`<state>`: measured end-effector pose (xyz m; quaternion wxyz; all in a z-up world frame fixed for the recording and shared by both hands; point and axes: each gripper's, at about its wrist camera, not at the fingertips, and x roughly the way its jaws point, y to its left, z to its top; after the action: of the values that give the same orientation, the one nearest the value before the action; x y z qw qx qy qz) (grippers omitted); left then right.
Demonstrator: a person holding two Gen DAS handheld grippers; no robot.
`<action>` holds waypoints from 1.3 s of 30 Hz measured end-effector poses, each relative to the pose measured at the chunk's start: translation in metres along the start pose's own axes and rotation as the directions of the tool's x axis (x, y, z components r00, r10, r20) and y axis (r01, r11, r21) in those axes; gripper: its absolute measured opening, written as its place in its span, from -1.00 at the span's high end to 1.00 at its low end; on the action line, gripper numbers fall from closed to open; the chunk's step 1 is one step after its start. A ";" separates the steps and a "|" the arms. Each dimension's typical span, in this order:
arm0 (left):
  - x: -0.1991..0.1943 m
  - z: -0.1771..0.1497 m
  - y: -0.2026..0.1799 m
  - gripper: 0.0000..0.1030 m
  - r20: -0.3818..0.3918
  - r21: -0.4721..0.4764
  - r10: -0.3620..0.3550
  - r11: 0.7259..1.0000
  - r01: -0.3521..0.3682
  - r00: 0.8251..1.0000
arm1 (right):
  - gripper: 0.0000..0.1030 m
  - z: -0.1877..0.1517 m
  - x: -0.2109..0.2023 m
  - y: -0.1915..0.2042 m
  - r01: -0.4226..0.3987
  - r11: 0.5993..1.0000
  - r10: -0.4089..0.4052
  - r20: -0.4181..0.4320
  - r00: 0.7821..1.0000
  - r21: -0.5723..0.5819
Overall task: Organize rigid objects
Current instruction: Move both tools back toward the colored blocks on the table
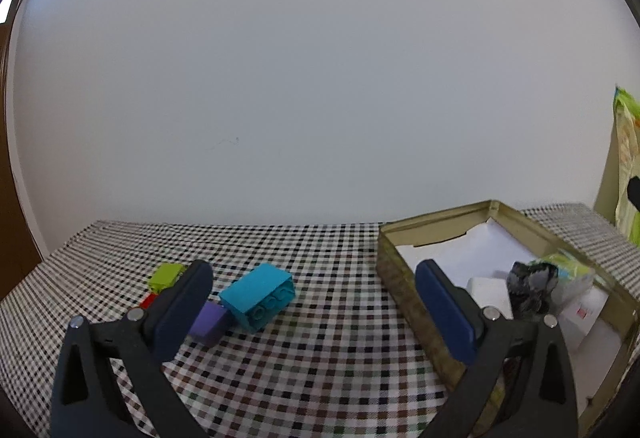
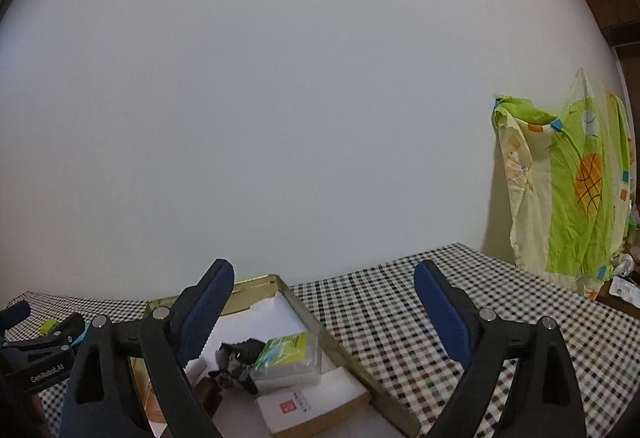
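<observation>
In the left wrist view, a blue brick [image 1: 259,296] lies on its side on the checked tablecloth [image 1: 320,338], with a purple brick [image 1: 208,322], a green brick [image 1: 166,275] and a red piece [image 1: 149,300] beside it at the left. My left gripper [image 1: 314,302] is open and empty, low over the cloth. A gold tin box [image 1: 404,302] at the right holds white paper, a white block and a dark crumpled thing [image 1: 530,286]. My right gripper [image 2: 324,302] is open and empty above the tin [image 2: 344,350], which holds a clear green-labelled box [image 2: 286,356].
A white wall stands behind the table. A green and yellow patterned cloth [image 2: 568,190] hangs at the far right. In the right wrist view the left gripper's body [image 2: 40,350] shows at the left edge. A white card with a red stamp [image 2: 308,404] lies in the tin.
</observation>
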<state>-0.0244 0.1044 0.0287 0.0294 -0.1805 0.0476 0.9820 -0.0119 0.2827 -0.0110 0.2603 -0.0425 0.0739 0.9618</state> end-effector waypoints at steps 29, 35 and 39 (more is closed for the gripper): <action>0.010 -0.012 0.091 -0.99 -0.055 -0.072 -0.015 0.997 0.011 0.998 | -0.81 -0.025 -0.042 0.135 -0.100 0.993 0.098 -0.043 0.994 -0.055; 0.025 -0.015 0.126 -0.99 -0.114 -0.118 0.014 0.993 -0.027 0.993 | -0.81 -0.031 -0.028 0.167 -0.139 0.989 0.135 -0.103 0.986 -0.041; 0.040 -0.019 0.156 -0.99 -0.177 -0.185 0.020 0.981 -0.053 0.984 | -0.81 -0.035 -0.021 0.187 -0.158 0.987 0.153 -0.120 0.981 -0.027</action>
<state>-0.0666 -0.0512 0.0097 -0.0102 -0.2668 -0.0403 0.9628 -0.0871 0.1076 -0.0202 0.1787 -0.0979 0.0749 0.9762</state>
